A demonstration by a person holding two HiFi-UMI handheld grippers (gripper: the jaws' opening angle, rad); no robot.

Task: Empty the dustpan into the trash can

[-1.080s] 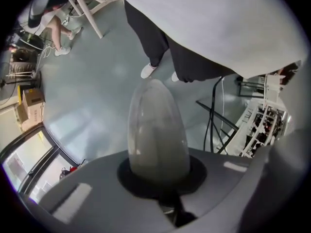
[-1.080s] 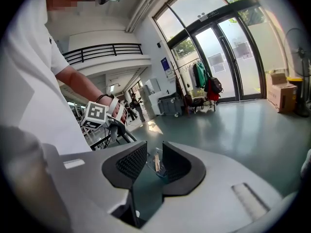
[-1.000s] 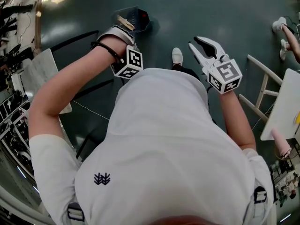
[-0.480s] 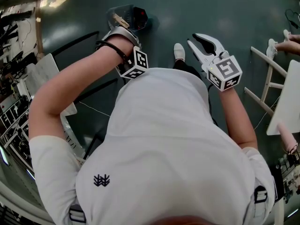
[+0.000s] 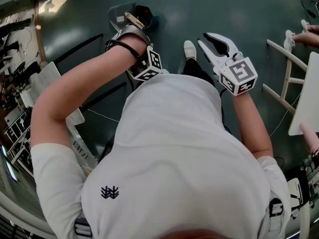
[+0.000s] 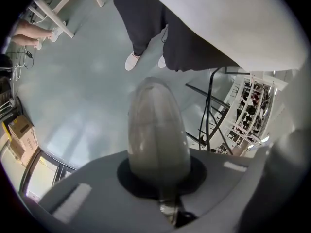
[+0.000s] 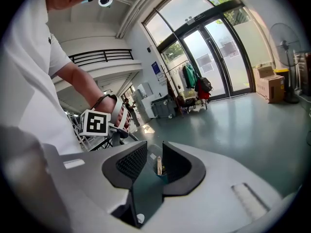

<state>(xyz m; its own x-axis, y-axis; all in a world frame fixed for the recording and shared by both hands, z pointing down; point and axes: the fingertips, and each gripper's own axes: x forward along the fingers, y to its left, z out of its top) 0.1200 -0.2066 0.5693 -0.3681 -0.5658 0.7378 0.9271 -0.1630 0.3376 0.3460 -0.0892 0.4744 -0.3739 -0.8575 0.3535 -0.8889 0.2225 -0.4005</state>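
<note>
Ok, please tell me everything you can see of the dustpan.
The dustpan looks like smoky, see-through plastic. It is held above the dark floor, ahead of the person on the left side. In its tray lie a pale wooden stick and something red. Its rounded handle runs out from the jaws of the left hand-held gripper, which are closed on it. Nothing else seems to touch it. Its tilt is hard to judge.
</note>
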